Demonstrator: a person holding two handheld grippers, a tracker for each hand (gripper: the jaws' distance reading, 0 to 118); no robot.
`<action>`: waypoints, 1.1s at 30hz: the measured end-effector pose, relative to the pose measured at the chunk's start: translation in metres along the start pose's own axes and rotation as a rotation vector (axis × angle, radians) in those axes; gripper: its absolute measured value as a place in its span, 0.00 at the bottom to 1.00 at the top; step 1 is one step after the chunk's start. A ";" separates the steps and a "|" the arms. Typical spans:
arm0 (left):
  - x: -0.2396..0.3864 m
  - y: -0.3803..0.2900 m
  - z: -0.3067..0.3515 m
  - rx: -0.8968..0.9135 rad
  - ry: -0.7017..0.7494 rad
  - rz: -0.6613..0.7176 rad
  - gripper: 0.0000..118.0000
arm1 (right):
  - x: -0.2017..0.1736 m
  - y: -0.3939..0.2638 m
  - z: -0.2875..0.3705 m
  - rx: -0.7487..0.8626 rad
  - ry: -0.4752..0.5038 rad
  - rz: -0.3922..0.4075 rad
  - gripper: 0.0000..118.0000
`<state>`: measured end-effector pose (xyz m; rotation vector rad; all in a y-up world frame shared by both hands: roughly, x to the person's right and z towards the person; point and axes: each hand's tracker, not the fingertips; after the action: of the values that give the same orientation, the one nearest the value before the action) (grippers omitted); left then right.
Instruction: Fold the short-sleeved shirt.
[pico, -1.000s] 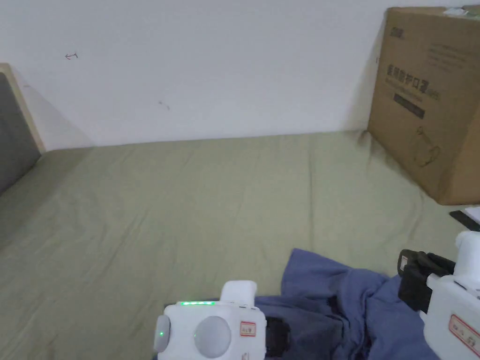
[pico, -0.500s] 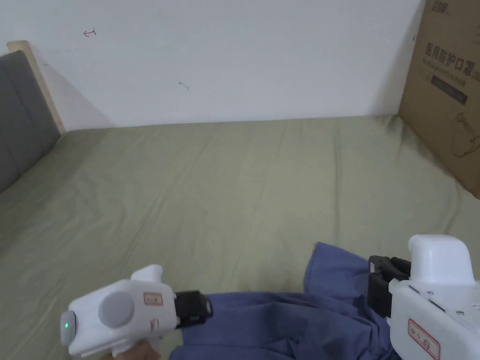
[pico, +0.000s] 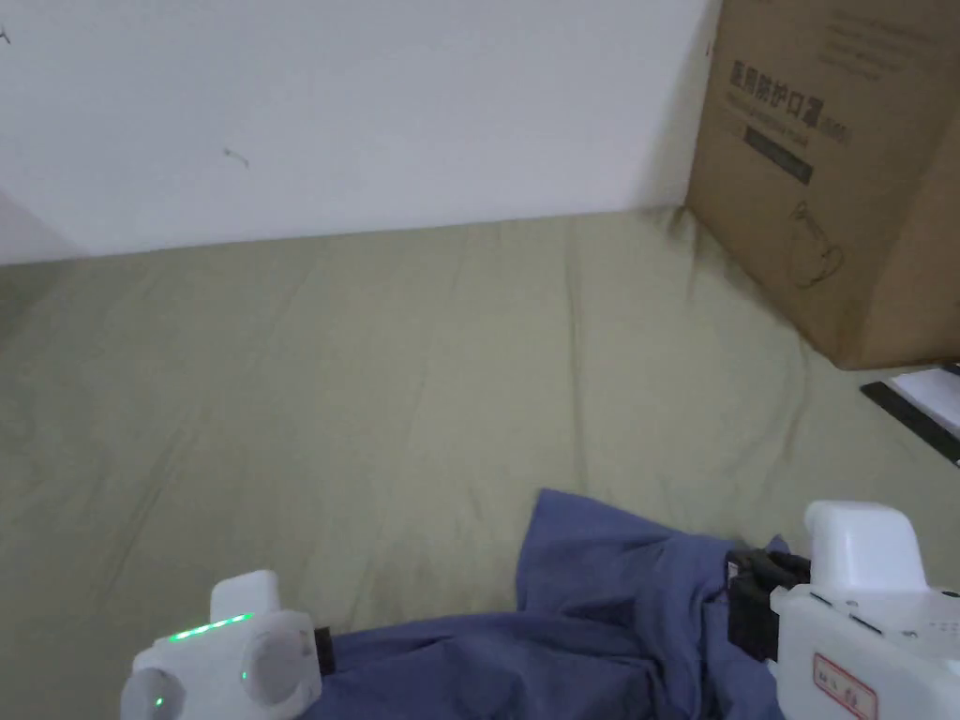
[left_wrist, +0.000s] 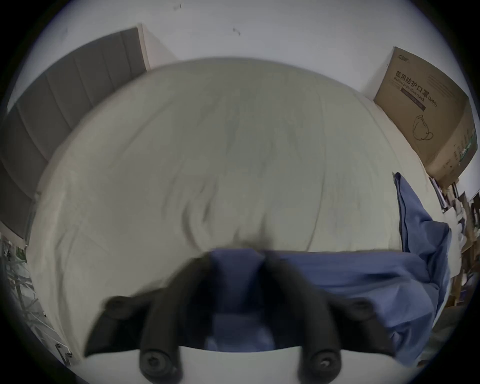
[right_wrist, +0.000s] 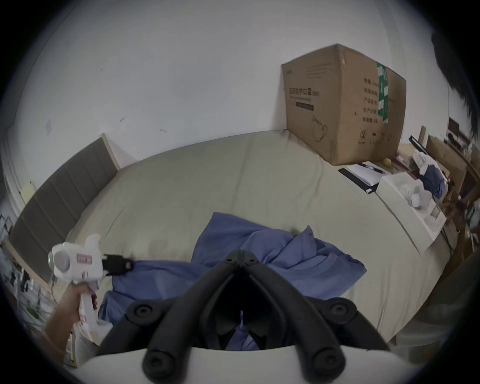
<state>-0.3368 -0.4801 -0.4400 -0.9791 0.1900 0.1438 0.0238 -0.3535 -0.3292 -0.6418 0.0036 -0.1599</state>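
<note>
Shirt (pico: 600, 609) crumpled between left tongs (right_wrist: 128, 264) and right tongs (right_wrist: 242, 256), both clamping fabric.

One shirt (pico: 600, 609) (blue); two grippers — left (right_wrist: 130, 263), right (right_wrist: 241, 253); one cardboard box (pico: 834, 178)

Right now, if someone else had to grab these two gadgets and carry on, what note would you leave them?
Left hand-held gripper: shut on one edge of the blue shirt.
Right hand-held gripper: tips together, blue cloth showing between the jaws; it seems to be shut on the shirt too.
The shirt lies bunched and creased near the front edge of the green bed sheet; a cardboard box stands at the far right.
Done: both ends gripped.
Left: spread it flat, then every fold.
</note>
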 end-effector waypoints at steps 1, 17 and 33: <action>0.001 -0.001 0.001 0.000 0.007 0.003 0.03 | 0.008 0.003 -0.002 0.015 0.016 -0.008 0.00; -0.038 0.013 0.061 0.002 -0.219 0.121 0.03 | 0.058 0.116 -0.222 -0.550 0.091 0.275 0.73; -0.042 0.015 0.056 -0.035 -0.186 0.093 0.03 | -0.007 0.057 -0.281 -0.777 -0.031 0.568 0.02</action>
<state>-0.3751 -0.4261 -0.4123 -0.9857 0.0628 0.3232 0.0102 -0.4754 -0.5888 -1.3879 0.2260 0.4258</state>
